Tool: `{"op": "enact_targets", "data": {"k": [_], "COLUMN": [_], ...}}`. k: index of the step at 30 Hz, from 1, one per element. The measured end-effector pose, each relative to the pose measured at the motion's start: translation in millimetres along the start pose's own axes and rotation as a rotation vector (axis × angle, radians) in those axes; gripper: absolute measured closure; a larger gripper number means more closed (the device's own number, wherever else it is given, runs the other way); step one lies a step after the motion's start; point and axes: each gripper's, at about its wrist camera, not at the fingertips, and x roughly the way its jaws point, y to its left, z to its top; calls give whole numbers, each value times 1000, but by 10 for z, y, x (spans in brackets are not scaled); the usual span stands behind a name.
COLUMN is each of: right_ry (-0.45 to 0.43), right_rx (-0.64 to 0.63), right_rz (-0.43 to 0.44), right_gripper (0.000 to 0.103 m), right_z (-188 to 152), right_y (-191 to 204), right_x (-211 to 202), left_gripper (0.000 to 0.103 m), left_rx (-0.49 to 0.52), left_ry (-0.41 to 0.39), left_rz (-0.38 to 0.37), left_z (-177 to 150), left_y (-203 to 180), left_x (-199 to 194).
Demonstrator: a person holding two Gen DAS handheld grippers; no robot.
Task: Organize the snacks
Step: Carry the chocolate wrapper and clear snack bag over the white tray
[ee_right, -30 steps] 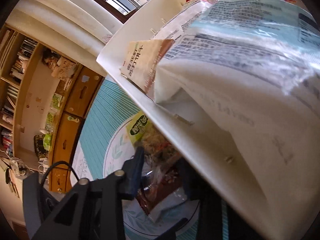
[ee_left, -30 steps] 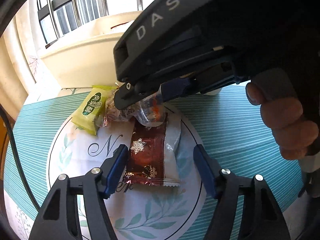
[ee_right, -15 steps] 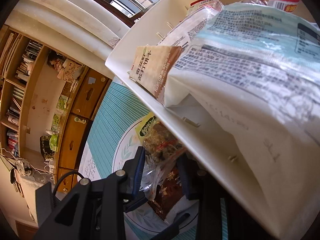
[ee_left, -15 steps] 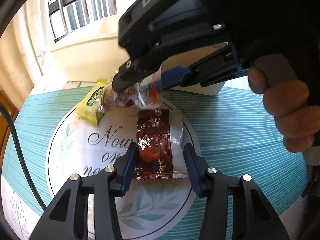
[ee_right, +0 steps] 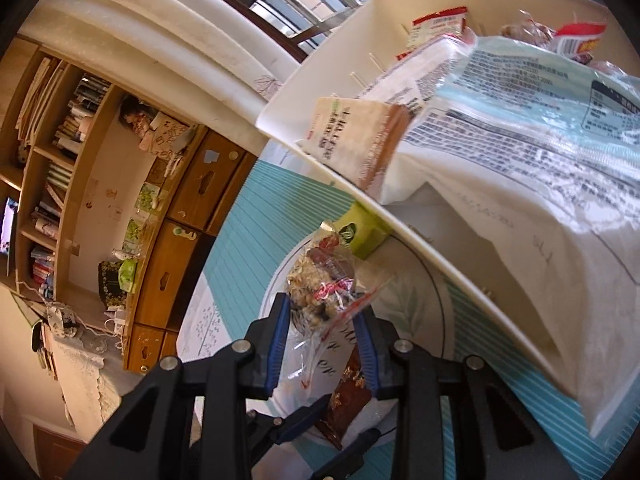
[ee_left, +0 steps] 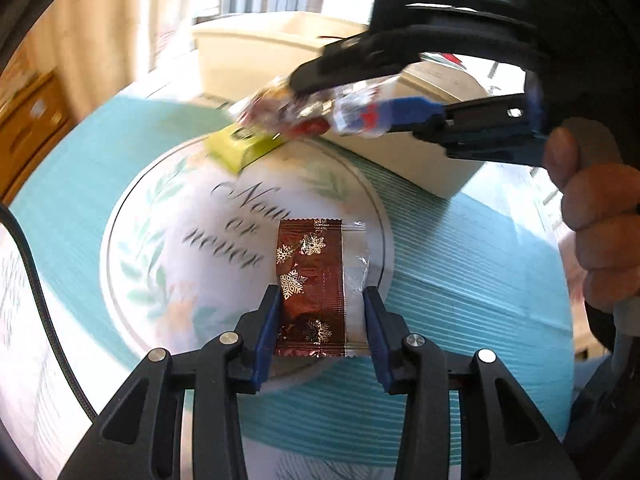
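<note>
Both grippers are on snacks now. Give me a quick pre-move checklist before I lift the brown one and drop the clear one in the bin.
1. Right gripper shut on the clear crinkly nut packet: ok.
2. That packet lifted off the round white placemat: ok.
3. Left gripper straddles the brown foil snowflake wrapper, jaws just been closing: ok.
4. Left pads pressing on the wrapper: cannot tell.
5. Room in the cream plastic bin: cannot tell.
6. Green snack packet left to sort: not ok.

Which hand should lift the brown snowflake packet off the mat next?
Left. The left gripper already straddles the brown snowflake packet, and its jaws have just been closing on it. The right gripper is occupied, shut on the clear nut bag.
</note>
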Motion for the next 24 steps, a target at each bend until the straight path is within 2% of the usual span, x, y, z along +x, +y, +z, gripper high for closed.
{"op": "enact_targets", "data": {"k": [5,13,19,24], "right_ry": [-1,23,7,4], "right_rx": [-33,-70,-141,-219], "right_rz": [40,99,116,105], "right_gripper": [71,71,71,71], "right_z": [-6,63,186,352], "right_y": [102,137,131,79], "right_x": [-99,-322,-519,-691], "left_gripper": [64,64,64,64], "left_rx": [-177,-421,-545,-609], "left_ry": [-30,-158,-264,-327], "left_rz": [26,127,201,235], "left_z": [-90,31,267,488], "left_y": [168,-25,-169,-249], "left_x": [-64,-393,-628,-799]}}
